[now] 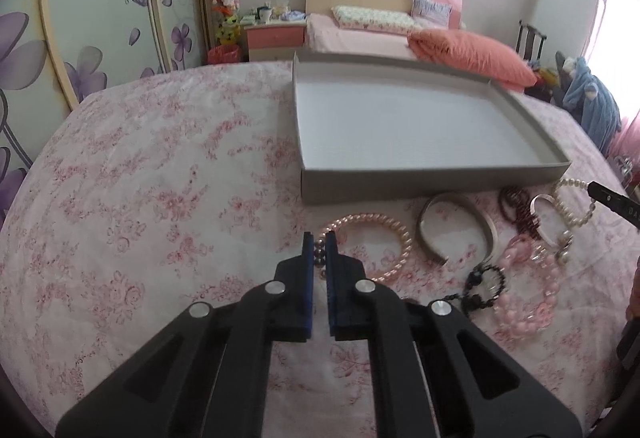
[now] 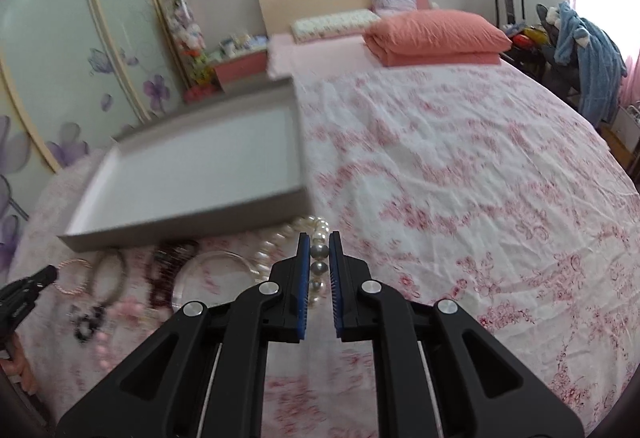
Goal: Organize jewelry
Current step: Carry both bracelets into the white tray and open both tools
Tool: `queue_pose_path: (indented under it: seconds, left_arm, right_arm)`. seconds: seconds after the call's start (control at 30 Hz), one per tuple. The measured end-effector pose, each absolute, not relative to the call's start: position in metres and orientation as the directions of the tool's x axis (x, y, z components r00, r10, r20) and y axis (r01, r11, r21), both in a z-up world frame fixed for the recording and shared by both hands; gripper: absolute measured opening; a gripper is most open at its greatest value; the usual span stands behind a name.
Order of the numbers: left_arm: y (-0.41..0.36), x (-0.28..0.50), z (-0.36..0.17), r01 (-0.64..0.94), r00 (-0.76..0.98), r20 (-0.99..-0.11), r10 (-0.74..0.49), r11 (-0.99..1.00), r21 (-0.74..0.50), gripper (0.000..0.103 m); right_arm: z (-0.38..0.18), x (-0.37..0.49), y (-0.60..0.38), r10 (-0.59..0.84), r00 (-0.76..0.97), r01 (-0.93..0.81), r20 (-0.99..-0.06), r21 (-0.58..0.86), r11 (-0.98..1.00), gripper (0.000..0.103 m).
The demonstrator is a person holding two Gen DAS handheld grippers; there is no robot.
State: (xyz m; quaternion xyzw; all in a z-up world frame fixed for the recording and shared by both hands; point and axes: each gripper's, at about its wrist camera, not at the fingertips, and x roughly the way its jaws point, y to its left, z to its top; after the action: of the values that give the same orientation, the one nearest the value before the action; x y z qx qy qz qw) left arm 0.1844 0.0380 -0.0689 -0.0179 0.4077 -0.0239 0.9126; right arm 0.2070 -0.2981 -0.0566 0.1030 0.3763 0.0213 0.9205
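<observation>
A shallow grey box (image 1: 432, 180) with a white floor lies open on the floral bedspread; in the right wrist view it (image 2: 192, 216) is at the left. Several bracelets lie in front of it. My left gripper (image 1: 319, 244) is shut on the left side of a pink pearl bracelet (image 1: 394, 234), with dark beads between its pads. My right gripper (image 2: 319, 244) is shut on a white pearl bracelet (image 2: 276, 242), which also shows in the left wrist view (image 1: 576, 214). The right gripper's tip (image 1: 600, 190) shows at the right edge.
A silver bangle (image 1: 456, 230), a dark red bead bracelet (image 1: 516, 210), a black bead bracelet (image 1: 484, 286) and pink bead bracelets (image 1: 528, 302) lie between the grippers. A folded orange quilt (image 2: 436, 34) and pillows lie at the bed's head. A chair with blue clothes (image 2: 580, 50) stands right.
</observation>
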Motion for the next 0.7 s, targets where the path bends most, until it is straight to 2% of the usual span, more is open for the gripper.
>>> queue_pose_path:
  seconds: [0.27,0.7]
  left_arm:
    - [0.034,0.167,-0.046,0.059,0.728,-0.675,-0.120,0.992,-0.113,0.006]
    - [0.023,0.147,-0.024,0.085,0.768,-0.624,-0.147,0.988,-0.128,0.006]
  right_arm:
    - [-0.032,0.189,-0.282,0.237,0.764,-0.067,-0.600,0.291,0.954,0.010]
    - [-0.017,0.162,-0.259,0.308,0.784,-0.158,-0.538,0.308,0.938,0.010]
